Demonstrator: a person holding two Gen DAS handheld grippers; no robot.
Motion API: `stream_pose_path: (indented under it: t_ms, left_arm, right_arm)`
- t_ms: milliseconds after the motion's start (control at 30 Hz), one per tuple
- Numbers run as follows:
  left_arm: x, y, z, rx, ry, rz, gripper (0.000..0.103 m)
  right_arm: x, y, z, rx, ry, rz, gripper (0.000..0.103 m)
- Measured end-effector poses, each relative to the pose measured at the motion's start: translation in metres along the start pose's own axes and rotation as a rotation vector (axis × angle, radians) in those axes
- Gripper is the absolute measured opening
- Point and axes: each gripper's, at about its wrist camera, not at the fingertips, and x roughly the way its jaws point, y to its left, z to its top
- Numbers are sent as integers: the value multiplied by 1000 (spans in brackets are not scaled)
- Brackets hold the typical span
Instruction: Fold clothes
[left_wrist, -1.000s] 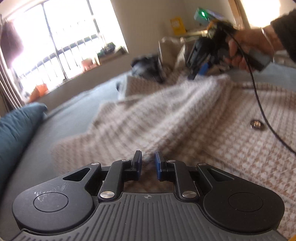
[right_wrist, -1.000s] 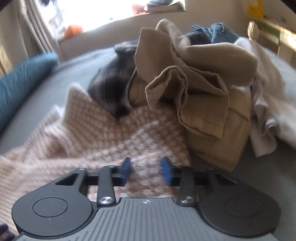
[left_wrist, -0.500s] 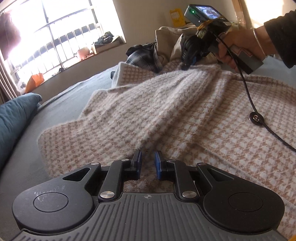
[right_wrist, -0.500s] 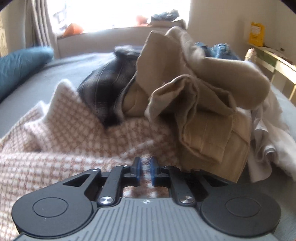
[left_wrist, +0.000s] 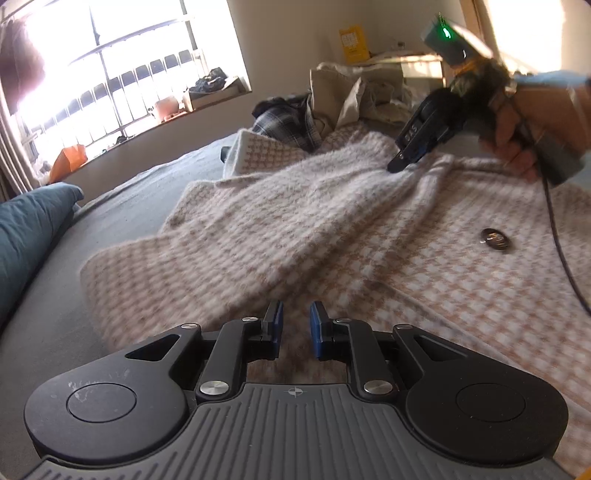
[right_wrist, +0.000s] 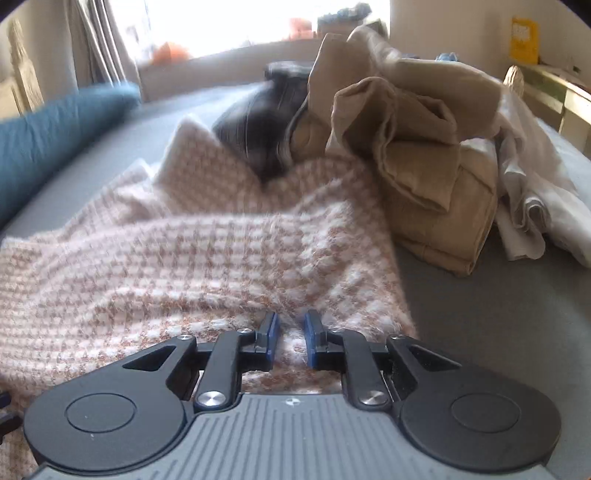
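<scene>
We've barely started: checked sweater lies rumpled on the bed, near the far clothes pile. Left claw and right claw each pinch sweater fabric; every fold remains.

Motion blurs the right tongs; the plaid garment is half-buried.

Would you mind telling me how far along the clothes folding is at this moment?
Nothing looks folded yet. In hand: the pink-and-white checked knit garment lies spread and rumpled on the grey bed; both the left hand-held gripper and the right hand-held gripper sit low over it, jaws narrowly apart with fabric between them. Left: the crumpled beige trousers, dark plaid shirt and white cloth.
</scene>
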Motion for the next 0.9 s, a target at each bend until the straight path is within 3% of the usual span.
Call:
stream_pose_path:
  t_ms: [100, 200, 300, 400, 467, 500, 600, 700, 767, 833, 900]
  left_arm:
    - [-30, 16, -13, -22, -13, 46, 22]
    - [-55, 41, -26, -84, 2, 128, 24]
    - [-54, 66, -38, -170, 76, 153, 28]
    - [-45, 79, -44, -233, 109, 132, 28]
    - [-41, 82, -45, -261, 133, 115, 19]
    - [-40, 83, -46, -276, 149, 107, 10]
    - [-43, 86, -49, -341, 172, 87, 9]
    - [-52, 99, -53, -401, 161, 16, 10]
    - [-63, 113, -57, -460, 124, -51, 16]
    - [-73, 134, -61, -551, 57, -112, 40]
    - [-71, 160, -65, -666, 14, -129, 43]
  right_arm:
    - [-21, 3, 7, 102, -1, -31, 17]
    - [-50, 11, 0, 169, -27, 59, 19]
    - [-52, 29, -5, 312, 0, 143, 30]
    - [-42, 26, -17, 511, 50, 193, 33]
    - [-39, 30, -21, 580, 59, 195, 33]
    - [-41, 35, -20, 580, 51, 193, 33]
    - [-46, 48, -16, 579, 45, 177, 33]
    - [-35, 37, -18, 740, 80, 117, 35]
    - [-30, 25, -27, 857, 78, 126, 35]
    - [-28, 22, -31, 890, 70, 112, 34]
    - [-28, 24, -32, 876, 63, 71, 35]
